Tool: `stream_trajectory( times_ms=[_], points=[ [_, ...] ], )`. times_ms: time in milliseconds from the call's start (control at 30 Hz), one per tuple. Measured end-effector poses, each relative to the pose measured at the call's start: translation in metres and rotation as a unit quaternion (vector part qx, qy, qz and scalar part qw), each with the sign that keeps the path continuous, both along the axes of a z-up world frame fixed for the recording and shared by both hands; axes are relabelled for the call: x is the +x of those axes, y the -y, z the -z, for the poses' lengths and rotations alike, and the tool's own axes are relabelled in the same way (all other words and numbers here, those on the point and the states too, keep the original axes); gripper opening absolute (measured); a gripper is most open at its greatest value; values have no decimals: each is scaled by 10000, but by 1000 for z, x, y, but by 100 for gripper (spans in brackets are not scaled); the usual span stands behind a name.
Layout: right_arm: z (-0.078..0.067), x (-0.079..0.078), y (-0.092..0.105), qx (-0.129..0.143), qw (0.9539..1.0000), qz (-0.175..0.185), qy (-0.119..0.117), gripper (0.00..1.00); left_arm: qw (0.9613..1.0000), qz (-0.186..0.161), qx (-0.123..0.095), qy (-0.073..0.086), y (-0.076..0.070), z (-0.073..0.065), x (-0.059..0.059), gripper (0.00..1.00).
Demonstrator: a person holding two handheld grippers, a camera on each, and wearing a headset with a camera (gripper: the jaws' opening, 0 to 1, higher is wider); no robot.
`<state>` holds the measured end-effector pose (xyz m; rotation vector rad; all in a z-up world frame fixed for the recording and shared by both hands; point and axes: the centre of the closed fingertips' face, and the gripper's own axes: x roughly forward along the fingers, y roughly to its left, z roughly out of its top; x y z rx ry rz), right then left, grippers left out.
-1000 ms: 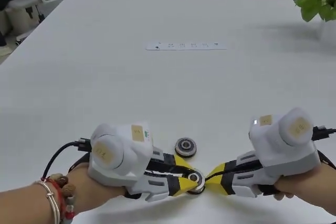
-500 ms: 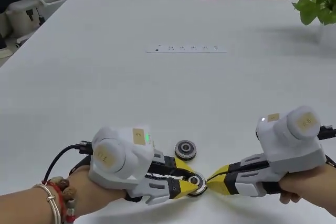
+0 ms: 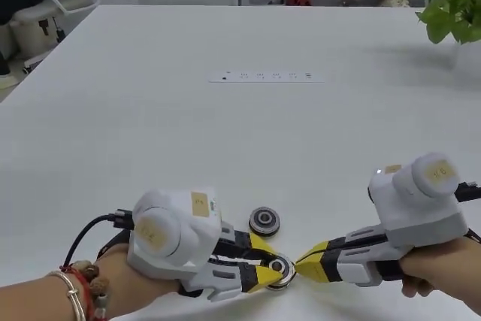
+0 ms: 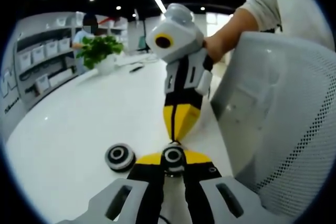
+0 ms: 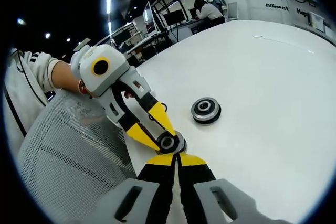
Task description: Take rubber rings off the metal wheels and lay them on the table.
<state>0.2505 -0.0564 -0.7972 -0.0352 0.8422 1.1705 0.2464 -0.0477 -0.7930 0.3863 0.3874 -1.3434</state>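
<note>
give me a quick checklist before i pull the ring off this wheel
1. Left gripper shut on the held wheel: ok, a jaw on either side of it.
2. Right gripper at the wheel's rim: ok, its closed tips meet the edge.
3. Rubber ring actually caught between the right jaws: cannot tell, the tips hide the contact.
4. Second wheel out of the way: ok, it lies flat on the table, apart from both grippers.
5. Bare spot to lay the ring: ok, open white table ahead.
</note>
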Motion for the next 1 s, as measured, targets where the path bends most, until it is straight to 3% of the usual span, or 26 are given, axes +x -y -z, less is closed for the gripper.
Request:
stream_trajectory(
  times_ms=[100, 133, 167, 200, 267, 300, 400, 533, 700, 867, 1000],
  points=[
    [-2, 0, -1, 8, 10000, 5, -9, 0, 10000, 7, 20, 17, 0, 0, 0, 14],
    [-13, -3, -8, 337, 9994, -87, -33, 0, 10000, 10, 32, 30, -1, 0, 0, 14],
    [-26, -2, -15, 724, 9972, 35, -177, 0, 10000, 6, 33, 24, -1, 0, 0, 14],
    [-39, 0, -19, 914, 9951, 204, -317, 0, 10000, 5, 32, 22, 0, 0, 1, 14],
    [-39, 12, -12, 427, 9984, 25, 376, 0, 10000, 10, 31, 24, 0, 0, 1, 14],
    [-40, 11, -14, 366, 9983, -28, 453, 0, 10000, 10, 32, 25, 0, 1, 1, 14],
    [-34, 11, -12, 387, 9988, 41, 309, 0, 10000, -3, 42, 25, -1, 1, 1, 14],
    [-16, 2, -5, 45, 9983, -301, 495, 0, 10000, -1, 39, 24, -1, 1, 1, 14],
    [-4, -4, 1, -109, 9977, -426, 508, 0, 10000, 8, 27, 21, -1, 1, 1, 14],
    [4, -10, 0, -216, 9962, -655, 530, 12, 10000, 13, 15, 17, -1, 1, 1, 14],
    [9, -19, -9, -179, 9944, -914, 496, 27, 10000, 10, 2, 12, 0, 1, 1, 14]
  ],
)
